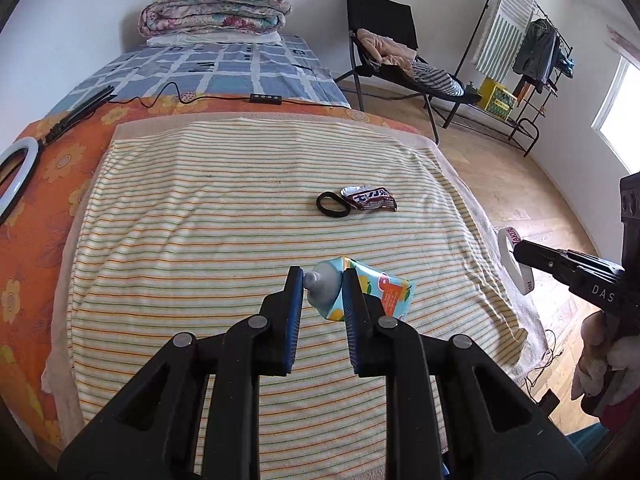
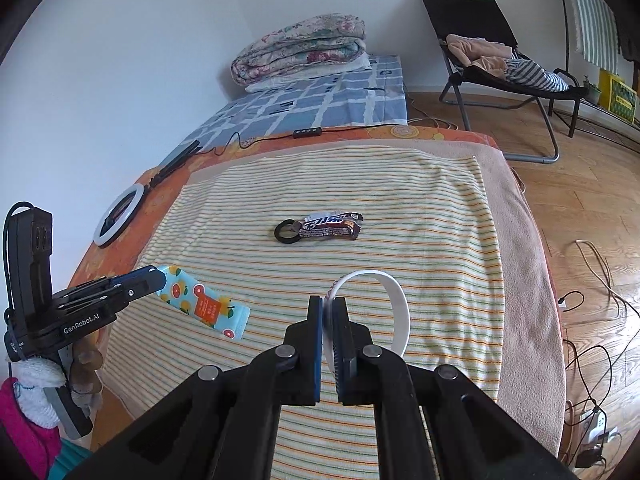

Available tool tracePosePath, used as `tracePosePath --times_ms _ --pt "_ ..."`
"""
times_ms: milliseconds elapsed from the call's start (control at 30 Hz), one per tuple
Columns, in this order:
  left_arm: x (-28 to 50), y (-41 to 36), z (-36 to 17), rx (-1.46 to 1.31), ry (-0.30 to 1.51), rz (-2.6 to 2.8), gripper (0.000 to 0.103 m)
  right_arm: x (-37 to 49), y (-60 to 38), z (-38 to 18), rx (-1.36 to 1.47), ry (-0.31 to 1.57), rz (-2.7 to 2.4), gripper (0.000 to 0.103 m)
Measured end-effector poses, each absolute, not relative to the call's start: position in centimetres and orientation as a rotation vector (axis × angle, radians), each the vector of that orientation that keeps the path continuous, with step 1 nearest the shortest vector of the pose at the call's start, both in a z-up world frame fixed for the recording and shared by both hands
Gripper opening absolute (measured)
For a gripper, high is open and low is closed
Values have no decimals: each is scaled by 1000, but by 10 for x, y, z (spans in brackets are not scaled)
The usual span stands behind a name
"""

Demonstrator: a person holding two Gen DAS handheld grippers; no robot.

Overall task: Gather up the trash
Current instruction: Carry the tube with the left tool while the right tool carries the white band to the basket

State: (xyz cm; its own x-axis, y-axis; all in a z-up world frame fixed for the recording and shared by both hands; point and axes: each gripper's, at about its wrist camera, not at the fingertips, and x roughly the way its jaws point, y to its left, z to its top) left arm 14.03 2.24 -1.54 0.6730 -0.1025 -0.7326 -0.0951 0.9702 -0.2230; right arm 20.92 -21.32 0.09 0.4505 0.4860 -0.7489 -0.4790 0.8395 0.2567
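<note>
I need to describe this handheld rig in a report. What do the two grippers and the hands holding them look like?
Both are matte black plastic: the left gripper and right gripper have angular linkage arms with silver pivot pins and blue ribbed finger pads. The left body reads "GenRobot.AI" in white, with a black cable looping off its top. White fuzzy gloves cover the hands.

Two grippers are in view: the left gripper (image 1: 322,280) and the right gripper (image 2: 329,312). On the striped towel (image 1: 200,220) at frame centre lie one dark snack wrapper (image 1: 370,199) and one black hair tie (image 1: 333,204). There is one fruit-print pouch (image 1: 360,292), one white ring (image 2: 394,308), one ring light (image 2: 118,220) at left, one folding chair (image 1: 384,40) at upper right, and one folded quilt (image 1: 216,8) at top.
</note>
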Motion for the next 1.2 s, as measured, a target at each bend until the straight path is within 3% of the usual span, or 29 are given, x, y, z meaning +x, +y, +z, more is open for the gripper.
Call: tracePosePath --times_ms 600,1200 --pt "32 24 8 -199 799 5 18 105 -183 19 -50 880 707 2" --pt "-54 26 -32 -210 884 43 18 4 -184 -12 -83 953 799 2"
